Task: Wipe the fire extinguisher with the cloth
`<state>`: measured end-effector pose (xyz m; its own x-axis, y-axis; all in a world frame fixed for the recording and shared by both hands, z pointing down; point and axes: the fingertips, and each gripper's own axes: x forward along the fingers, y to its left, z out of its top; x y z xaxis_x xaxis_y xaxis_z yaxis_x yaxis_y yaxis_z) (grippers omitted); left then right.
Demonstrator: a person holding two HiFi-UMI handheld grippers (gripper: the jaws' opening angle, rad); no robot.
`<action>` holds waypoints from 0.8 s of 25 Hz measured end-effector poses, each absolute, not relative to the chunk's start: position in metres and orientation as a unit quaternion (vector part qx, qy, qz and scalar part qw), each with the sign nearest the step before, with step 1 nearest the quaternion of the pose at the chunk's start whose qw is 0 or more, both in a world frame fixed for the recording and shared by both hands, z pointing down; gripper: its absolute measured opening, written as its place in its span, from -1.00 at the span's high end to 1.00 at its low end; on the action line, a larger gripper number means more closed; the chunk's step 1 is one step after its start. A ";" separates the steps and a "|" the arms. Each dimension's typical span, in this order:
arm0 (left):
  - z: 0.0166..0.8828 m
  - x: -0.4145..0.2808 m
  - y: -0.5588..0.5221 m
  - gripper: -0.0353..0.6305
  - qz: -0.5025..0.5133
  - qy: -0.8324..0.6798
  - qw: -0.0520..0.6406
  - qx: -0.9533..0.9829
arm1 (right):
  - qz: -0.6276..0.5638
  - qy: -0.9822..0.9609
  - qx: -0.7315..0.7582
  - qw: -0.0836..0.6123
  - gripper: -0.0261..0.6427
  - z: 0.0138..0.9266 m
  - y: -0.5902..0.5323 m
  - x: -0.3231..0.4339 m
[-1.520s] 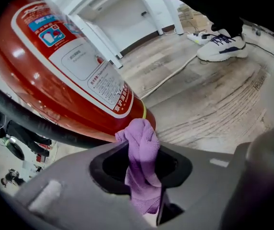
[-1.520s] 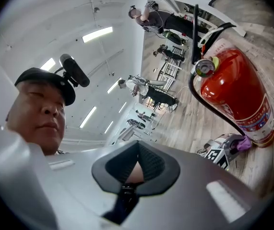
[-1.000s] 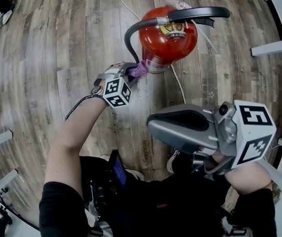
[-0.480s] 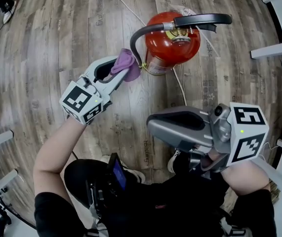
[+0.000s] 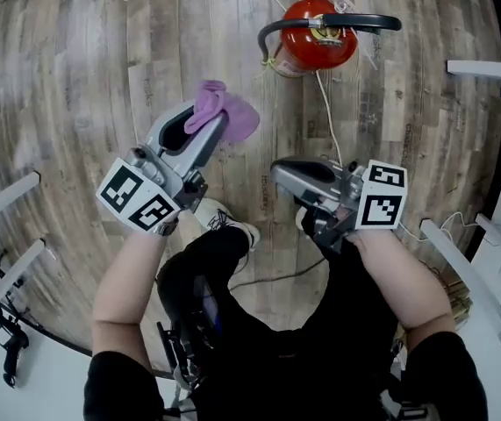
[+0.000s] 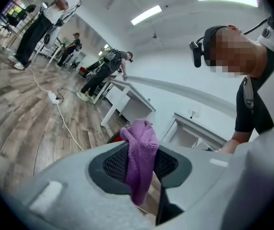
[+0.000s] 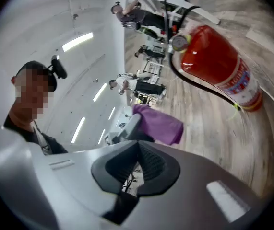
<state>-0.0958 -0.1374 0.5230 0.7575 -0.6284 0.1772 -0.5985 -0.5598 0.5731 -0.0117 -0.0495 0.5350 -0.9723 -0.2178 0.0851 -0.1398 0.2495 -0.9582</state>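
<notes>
The red fire extinguisher [image 5: 316, 46] stands on the wooden floor at the top of the head view, with a black hose and handle on top; it also fills the upper right of the right gripper view [image 7: 218, 66]. My left gripper [image 5: 204, 125] is lifted high, well clear of it, shut on a purple cloth [image 5: 224, 112] that bunches between the pads and hangs down [image 6: 141, 159]. My right gripper [image 5: 283, 172] is shut with nothing in it, held near my body. The cloth [image 7: 158, 123] shows beyond the right jaws.
White table legs [image 5: 483, 68] stand at the right and more white frames [image 5: 4, 200] at the left. A thin white cable [image 5: 329, 121] runs over the floor from the extinguisher. Several people [image 6: 50, 18] stand in the far room.
The left gripper has risen from low beside the extinguisher, rolling over with the purple cloth in it. The extinguisher now looks farther away. The right gripper shifted slightly inward.
</notes>
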 end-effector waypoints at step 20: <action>0.246 -0.048 0.064 0.58 -0.027 -0.202 0.516 0.832 | -0.602 0.770 -0.212 -0.011 0.91 0.255 0.028 -0.003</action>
<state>-0.0481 0.0645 0.2461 0.9170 -0.3640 0.1631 -0.3079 -0.3863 0.8694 -0.0029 0.0276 0.2550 -0.9099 -0.3131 0.2722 -0.3399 0.1861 -0.9219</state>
